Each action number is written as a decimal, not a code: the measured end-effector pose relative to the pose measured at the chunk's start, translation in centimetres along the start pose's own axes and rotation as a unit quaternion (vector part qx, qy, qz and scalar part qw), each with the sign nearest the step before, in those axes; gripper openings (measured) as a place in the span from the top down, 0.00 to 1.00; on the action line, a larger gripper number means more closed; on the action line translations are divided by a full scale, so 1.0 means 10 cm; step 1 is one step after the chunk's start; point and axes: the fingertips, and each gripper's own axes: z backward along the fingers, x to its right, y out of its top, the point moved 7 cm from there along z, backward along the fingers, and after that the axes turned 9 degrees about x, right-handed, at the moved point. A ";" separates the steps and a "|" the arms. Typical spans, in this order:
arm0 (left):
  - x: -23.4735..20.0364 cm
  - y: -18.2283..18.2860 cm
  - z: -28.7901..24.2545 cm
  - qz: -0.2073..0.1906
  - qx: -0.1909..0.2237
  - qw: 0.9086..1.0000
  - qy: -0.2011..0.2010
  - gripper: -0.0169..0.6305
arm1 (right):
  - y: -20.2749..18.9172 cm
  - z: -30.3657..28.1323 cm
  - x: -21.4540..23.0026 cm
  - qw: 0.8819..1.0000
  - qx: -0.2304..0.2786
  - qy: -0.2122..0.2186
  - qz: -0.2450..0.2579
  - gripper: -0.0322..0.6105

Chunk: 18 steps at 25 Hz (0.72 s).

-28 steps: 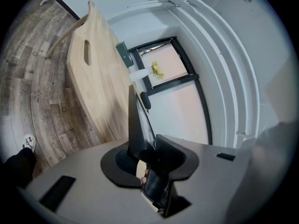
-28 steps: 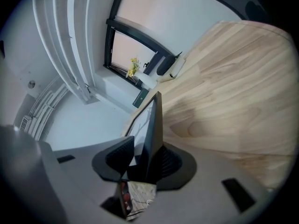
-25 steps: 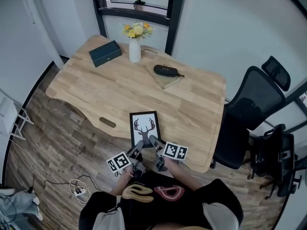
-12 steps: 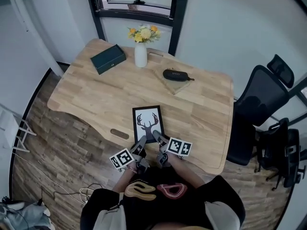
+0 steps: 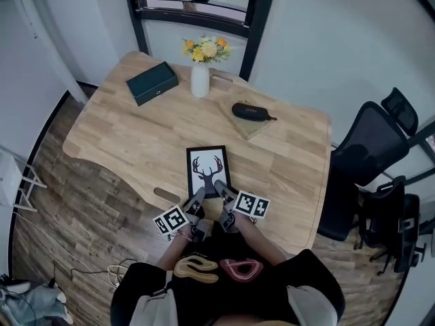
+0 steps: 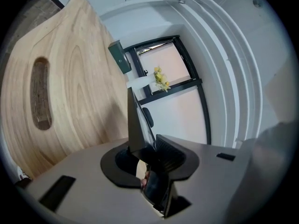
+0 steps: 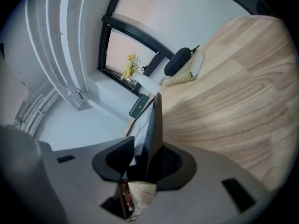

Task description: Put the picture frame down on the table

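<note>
Frame [image 5: 208,172] not yet flat on tabletop [image 5: 136,128].
My left tongs [image 5: 196,200], right tongs [image 5: 221,190] pinch its 6 o'clock edge; lowering, release remain.

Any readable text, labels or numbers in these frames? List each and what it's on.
No readable text.
On the case: a faint light mark, too small to read.
On the frame: a deer print, no words.
Cubes on the left gripper and right gripper: square marker patterns, no letters.
</note>
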 end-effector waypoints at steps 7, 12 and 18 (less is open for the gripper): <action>-0.01 0.16 -0.23 0.002 0.015 1.000 0.008 0.80 | 0.18 -0.25 0.00 1.000 -0.012 -0.001 0.000 0.72; -0.03 0.29 -0.39 0.001 0.022 1.000 0.013 0.80 | 0.30 -0.43 0.00 1.000 -0.014 -0.002 -0.004 0.72; -0.09 0.41 -0.54 0.008 0.037 0.999 0.020 0.80 | 0.40 -0.66 0.01 1.000 -0.022 -0.001 -0.004 0.72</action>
